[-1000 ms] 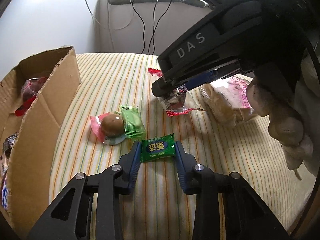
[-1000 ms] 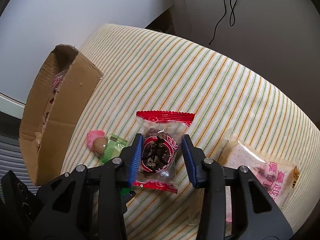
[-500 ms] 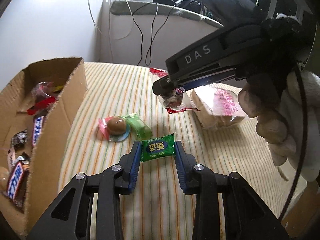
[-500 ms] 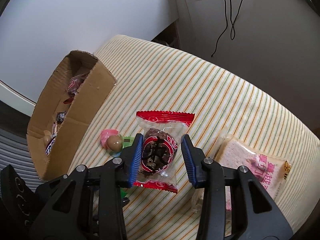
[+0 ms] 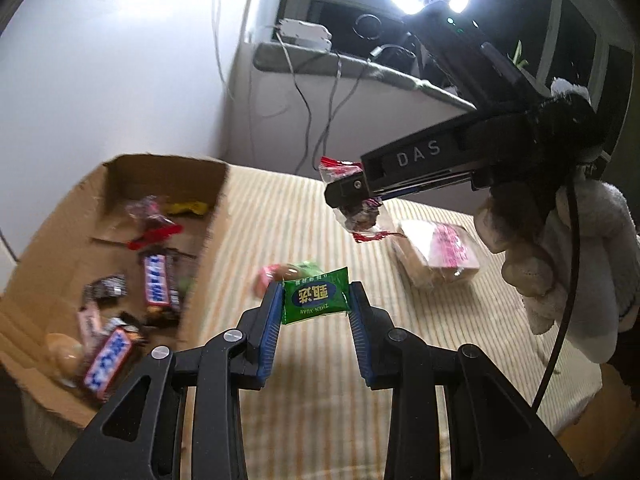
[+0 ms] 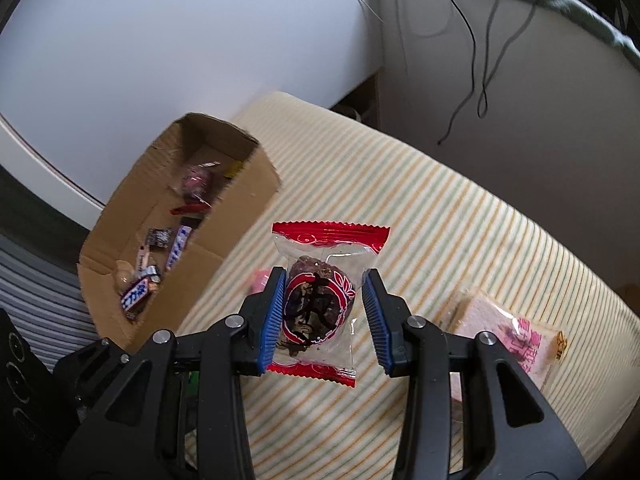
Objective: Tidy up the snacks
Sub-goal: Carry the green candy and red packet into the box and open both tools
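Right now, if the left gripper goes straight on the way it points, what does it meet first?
Probably the pink and green snacks on the striped cloth, just past the green candy that the left gripper holds; depth is unclear.

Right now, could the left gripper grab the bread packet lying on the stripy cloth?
Probably not yet. The left gripper is already shut on the green candy, so its jaws are full. The bread packet lies uncovered on the striped cloth, but the right gripper hangs near that side.
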{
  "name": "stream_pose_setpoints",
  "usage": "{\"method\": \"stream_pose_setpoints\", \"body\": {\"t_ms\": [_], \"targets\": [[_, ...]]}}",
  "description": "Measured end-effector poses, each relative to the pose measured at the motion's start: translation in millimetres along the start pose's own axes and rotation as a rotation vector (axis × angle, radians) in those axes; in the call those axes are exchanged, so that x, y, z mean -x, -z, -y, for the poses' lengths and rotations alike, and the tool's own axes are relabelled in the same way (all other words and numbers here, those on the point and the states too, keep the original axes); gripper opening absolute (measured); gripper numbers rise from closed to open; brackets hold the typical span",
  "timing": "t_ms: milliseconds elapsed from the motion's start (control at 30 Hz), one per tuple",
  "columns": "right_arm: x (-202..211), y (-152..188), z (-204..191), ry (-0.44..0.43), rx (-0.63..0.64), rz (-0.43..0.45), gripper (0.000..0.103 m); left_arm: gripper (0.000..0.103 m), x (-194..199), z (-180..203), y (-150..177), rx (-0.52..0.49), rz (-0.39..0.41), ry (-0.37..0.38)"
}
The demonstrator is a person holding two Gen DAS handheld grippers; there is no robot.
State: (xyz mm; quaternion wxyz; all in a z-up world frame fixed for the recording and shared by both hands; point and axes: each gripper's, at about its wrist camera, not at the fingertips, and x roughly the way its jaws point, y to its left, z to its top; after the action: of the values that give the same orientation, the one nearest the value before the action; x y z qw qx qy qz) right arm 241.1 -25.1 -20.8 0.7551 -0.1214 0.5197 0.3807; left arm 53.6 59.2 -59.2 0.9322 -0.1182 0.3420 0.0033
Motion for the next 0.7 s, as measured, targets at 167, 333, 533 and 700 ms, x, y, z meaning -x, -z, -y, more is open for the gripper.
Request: {"method": "stream_pose_setpoints", "body": {"t_ms": [167, 333, 533, 700], "targets": [[3, -11, -20, -0.017, 0.028, 0.018, 0.041, 0.031, 20, -25, -4, 0.024, 0.035, -0.039], [-5, -24, -45, -0.024, 0.068, 0.024, 0.041, 0.031, 31, -54, -5, 0.061, 0.052, -0.083], [-17, -38, -74, -0.04, 0.11, 0.019, 0.041, 0.031, 41, -83, 0, 0.088, 0.06, -0.128], [-27, -47, -95, -0.04, 0.151, 0.005, 0.041, 0.031, 43, -105, 2, 0.122, 0.059, -0.154]]}}
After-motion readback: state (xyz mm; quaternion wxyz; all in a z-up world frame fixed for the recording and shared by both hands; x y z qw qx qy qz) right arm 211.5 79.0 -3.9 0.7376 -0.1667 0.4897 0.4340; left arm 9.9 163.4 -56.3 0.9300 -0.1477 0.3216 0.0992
